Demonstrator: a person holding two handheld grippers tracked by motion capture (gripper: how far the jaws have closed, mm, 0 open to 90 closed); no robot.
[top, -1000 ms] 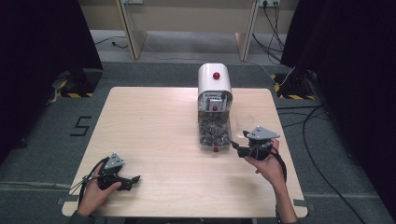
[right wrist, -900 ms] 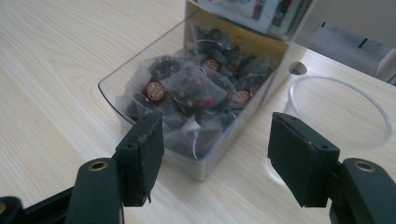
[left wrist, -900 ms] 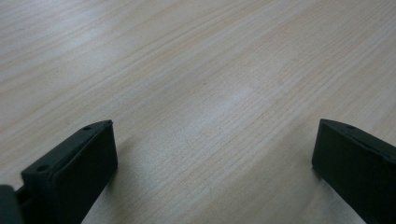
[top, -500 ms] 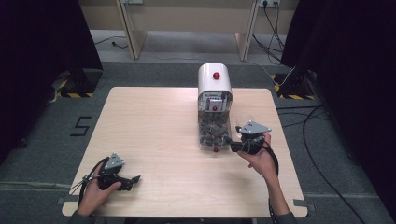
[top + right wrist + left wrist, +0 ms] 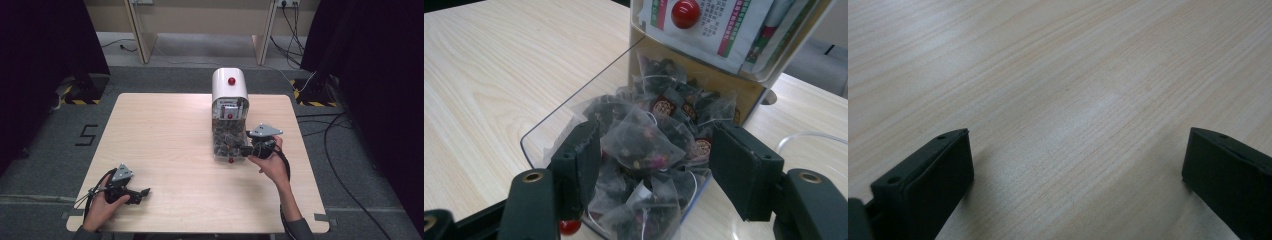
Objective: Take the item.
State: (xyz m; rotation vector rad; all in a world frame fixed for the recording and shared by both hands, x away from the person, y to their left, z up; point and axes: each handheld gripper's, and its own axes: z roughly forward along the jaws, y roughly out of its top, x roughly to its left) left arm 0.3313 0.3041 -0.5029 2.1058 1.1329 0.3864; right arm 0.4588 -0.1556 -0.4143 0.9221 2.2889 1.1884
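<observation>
- The tea bag dispenser [image 5: 229, 117] stands upright near the desk's [image 5: 165, 135] far edge, its clear tray [image 5: 574, 117] of tea bags [image 5: 639, 142] extending toward the person.
- Right hand-held gripper [image 5: 654, 155]: jaws spread around the heaped bags, pinching nothing.
- Left hand-held gripper [image 5: 1075, 165]: spread over bare desk, well apart.

white dispenser [image 5: 229, 86] with red knob [image 5: 231, 80], pale wood-grain table [image 5: 165, 135], black jaws
</observation>
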